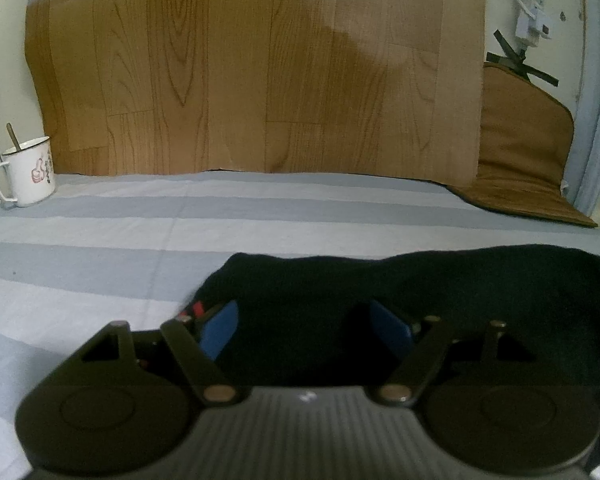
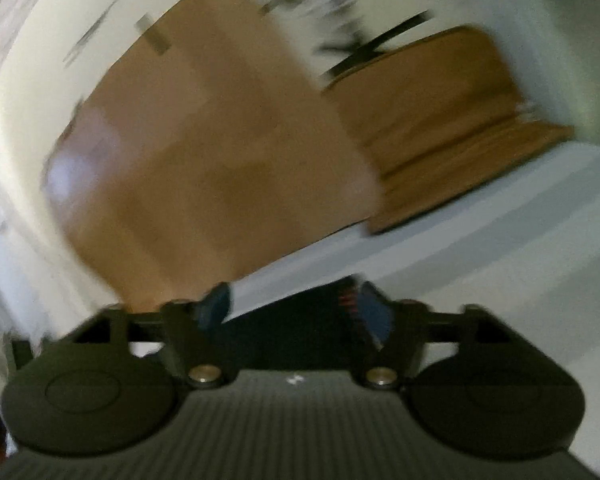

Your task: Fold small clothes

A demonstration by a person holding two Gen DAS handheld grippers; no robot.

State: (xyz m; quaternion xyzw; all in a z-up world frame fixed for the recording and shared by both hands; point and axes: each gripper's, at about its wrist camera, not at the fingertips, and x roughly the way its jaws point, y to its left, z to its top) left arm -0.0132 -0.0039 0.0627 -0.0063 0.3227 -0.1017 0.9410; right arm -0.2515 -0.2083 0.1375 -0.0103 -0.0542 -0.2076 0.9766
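The left claw [image 1: 304,328] is hanging with its blue pads [image 1: 220,330] apart above a black garment [image 1: 440,284], which is lying on the striped bed sheet [image 1: 140,232] near its right edge. The right claw [image 2: 296,308], blurred, is standing apart too, dark cloth showing between its pads, none gripped. Farther back, a white mug [image 1: 28,172] is sitting at the sheet's far left corner, against a wood-pattern panel [image 1: 260,72].

A black garment [image 1: 400,292] lies on a sheet [image 1: 100,240] striped pale blue-grey and white. Behind, a wood-grain panel [image 1: 260,80] in tan and a brown quilted mat [image 1: 524,160]. The white mug [image 1: 28,172] bears a pink thumbs-up print.
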